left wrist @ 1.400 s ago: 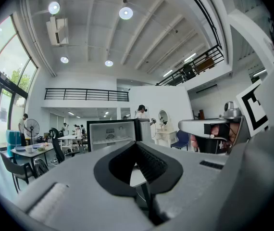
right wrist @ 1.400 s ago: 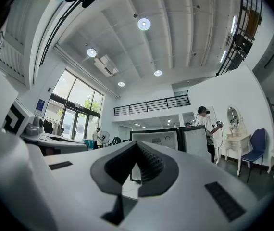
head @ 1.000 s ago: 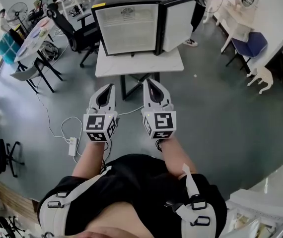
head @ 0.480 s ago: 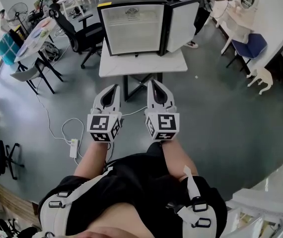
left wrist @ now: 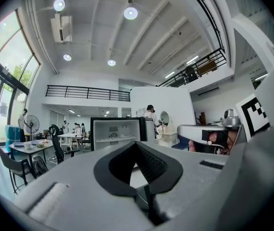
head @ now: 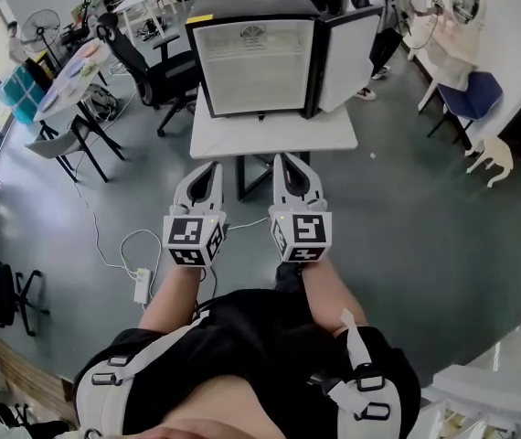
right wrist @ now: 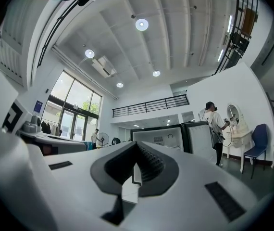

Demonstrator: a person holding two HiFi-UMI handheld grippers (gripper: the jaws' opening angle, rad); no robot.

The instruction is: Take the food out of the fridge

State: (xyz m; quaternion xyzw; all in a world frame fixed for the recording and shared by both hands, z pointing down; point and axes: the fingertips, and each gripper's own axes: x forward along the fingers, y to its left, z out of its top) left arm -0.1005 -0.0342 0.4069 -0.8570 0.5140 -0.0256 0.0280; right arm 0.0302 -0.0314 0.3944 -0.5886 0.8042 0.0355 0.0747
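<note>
You hold the left gripper (head: 210, 167) and right gripper (head: 283, 161) side by side, both with jaws together and empty. Ahead, well apart from them, the fridge (head: 259, 62) stands on a table (head: 274, 137) with its door (head: 350, 48) open. The food inside is too small to make out.

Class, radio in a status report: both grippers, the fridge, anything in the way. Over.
Left gripper and right gripper shut, empty. Fridge ahead on table, door open; food too small to tell. Only floor between.
</note>
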